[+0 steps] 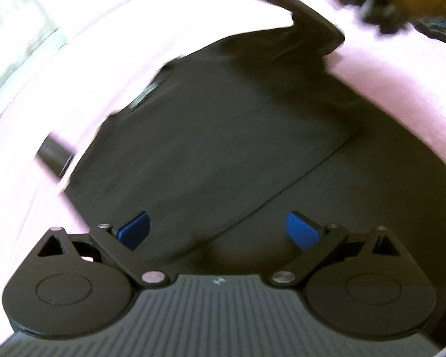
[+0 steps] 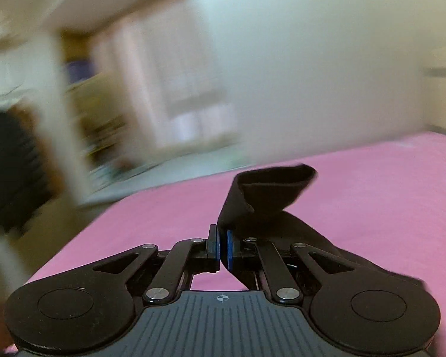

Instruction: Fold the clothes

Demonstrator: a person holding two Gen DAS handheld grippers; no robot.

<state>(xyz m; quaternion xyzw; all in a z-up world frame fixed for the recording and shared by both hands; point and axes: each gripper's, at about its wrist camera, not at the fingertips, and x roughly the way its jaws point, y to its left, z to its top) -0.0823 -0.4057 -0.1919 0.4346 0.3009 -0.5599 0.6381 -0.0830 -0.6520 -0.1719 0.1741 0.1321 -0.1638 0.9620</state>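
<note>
Bed cover (image 2: 371,184): big flat pink sheet, smooth and matte. In the left wrist view it's blown out almost white from 9 to 1 o'clock, so no texture shows there.

Dark garment (image 1: 211,136): black, soft, matte cloth lying flat on the pink sheet and filling the middle of the left view. A straight folded edge runs diagonally from about 3 toward 6 o'clock, and a narrower part rises toward 1 o'clock. There's a small pale tag-like patch near 10 o'clock, too smeared to read.

Lifted end (image 2: 270,190): in the right view a strip of the same black cloth stands up off the sheet, curled over at the top like a loop; the rest trails off toward 4 o'clock behind the gripper.

Left gripper (image 1: 220,232): black linkage arms, blue pads (image 1: 133,230) spread wide apart, nothing between them, hanging over the garment.

Right gripper (image 2: 221,248): pads pressed together, pinching the black cloth's edge.

Background: room from 9 to 12 o'clock in the right view is motion blur; shelves maybe, can't really tell.
</note>
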